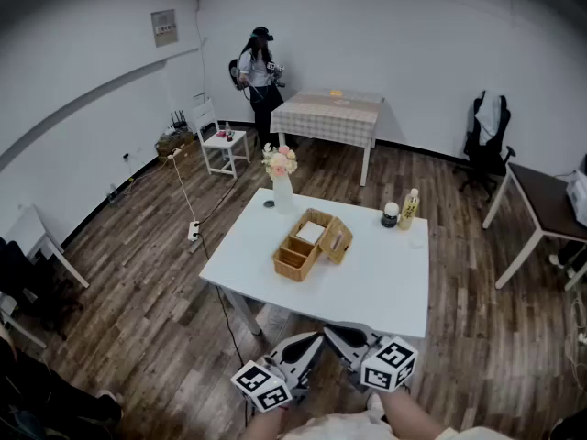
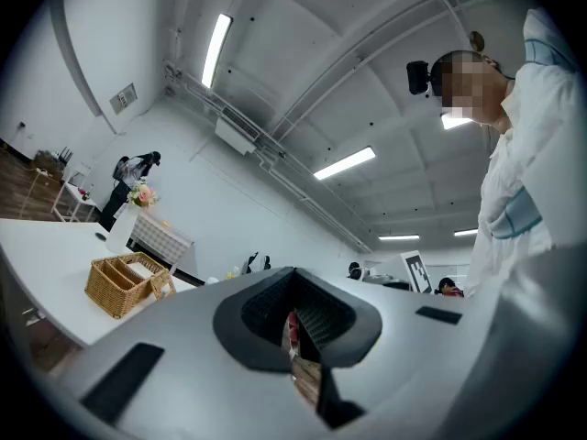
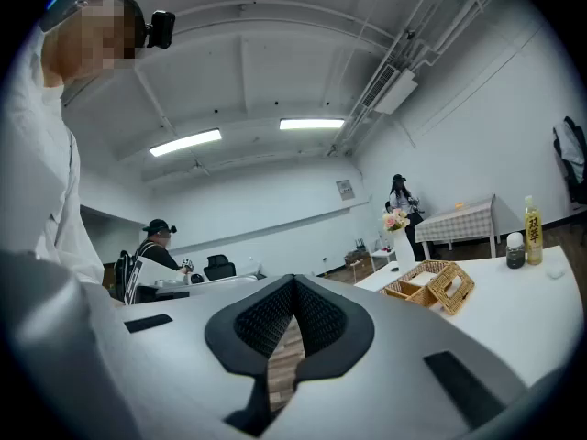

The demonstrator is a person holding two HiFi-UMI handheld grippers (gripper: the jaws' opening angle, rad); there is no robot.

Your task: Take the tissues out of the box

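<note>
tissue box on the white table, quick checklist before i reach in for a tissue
1. Lid of the wicker box open: ok, it leans at the box's right side.
2. Tissues showing: ok, white in the far compartment.
3. Fingers apart for a pinch: not ok, left gripper and right gripper are both shut and empty.
4. Grippers at the box: not ok, both are short of the table.
5. Room around the box: ok, vase and bottle stand apart from it.
</note>
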